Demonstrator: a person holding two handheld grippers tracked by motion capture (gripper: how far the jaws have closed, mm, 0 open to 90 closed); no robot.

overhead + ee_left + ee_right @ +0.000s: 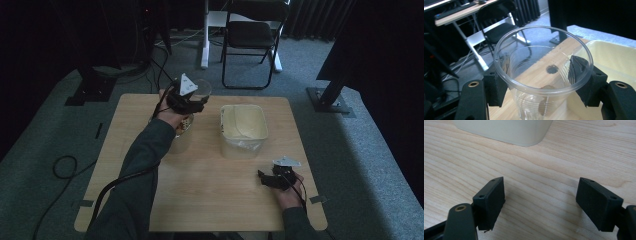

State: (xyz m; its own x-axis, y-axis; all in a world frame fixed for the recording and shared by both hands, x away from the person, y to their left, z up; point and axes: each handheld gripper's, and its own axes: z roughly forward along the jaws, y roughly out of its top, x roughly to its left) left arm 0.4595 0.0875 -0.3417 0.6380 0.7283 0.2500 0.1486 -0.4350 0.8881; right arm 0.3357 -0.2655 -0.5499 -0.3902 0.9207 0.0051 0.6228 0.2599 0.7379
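Left gripper view: the left gripper is clamping a clear plastic cup between its two black jaws, one pad pressing each side of the wall just below the rim. The cup is standing roughly upright, its mouth open toward the camera; a small brownish piece is lying near its bottom, too blurred to identify. Just beside it at right is the rim of a cream plastic tub.

In the high view, that gripper is holding the cup raised near the far edge of the wooden table, left of the tub. Below the hand, another clear container with pale contents is sitting on the tabletop, partly hidden by the sleeve. The left forearm is reaching forward across the table, its black cable trailing back over the near edge.

The right gripper is resting low over bare wood with its jaws spread wide and nothing between them, the tub's base well ahead. From above, the right hand is sitting by the near right corner. A folding chair is standing on the carpet beyond the table.
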